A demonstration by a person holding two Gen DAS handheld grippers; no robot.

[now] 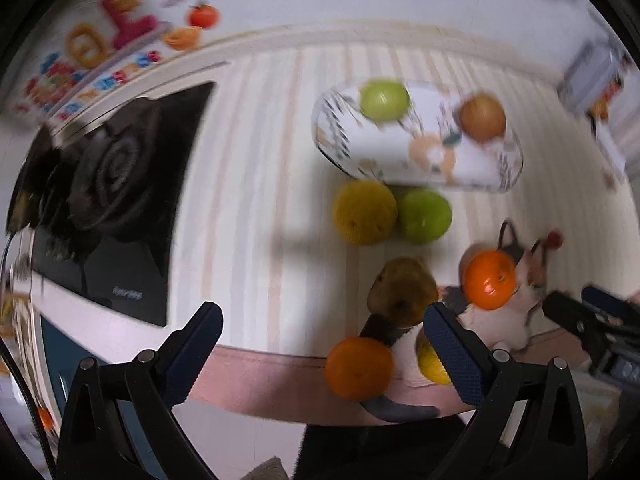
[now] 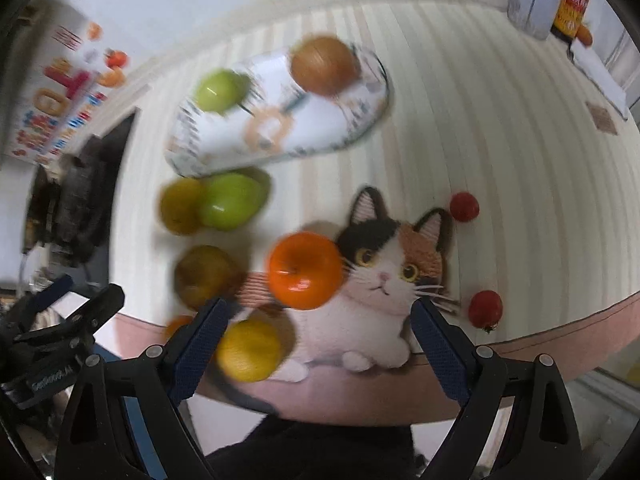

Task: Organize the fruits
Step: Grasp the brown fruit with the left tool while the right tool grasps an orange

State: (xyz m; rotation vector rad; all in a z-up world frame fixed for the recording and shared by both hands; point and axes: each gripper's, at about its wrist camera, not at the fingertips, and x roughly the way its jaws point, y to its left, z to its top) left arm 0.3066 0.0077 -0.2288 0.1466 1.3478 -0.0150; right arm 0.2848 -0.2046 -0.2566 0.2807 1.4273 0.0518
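Right wrist view: both tongs, right [image 2: 316,340] and left [image 1: 320,354], hang spread and empty above a striped surface [image 2: 500,120]. Fruit lies loose, presumably awaiting sorting onto the oval tray [image 2: 320,136], which carries one green apple [image 2: 220,90] and one brown fruit [image 2: 324,66]. Two small red fruits [image 2: 464,207] sit beside a cat-shaped mat [image 2: 384,280].

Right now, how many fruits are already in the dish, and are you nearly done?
Two sit in the patterned tray: a green apple and a brownish fruit. Both the left gripper and right gripper are open and empty. The orange, lemon and others still wait on the table.
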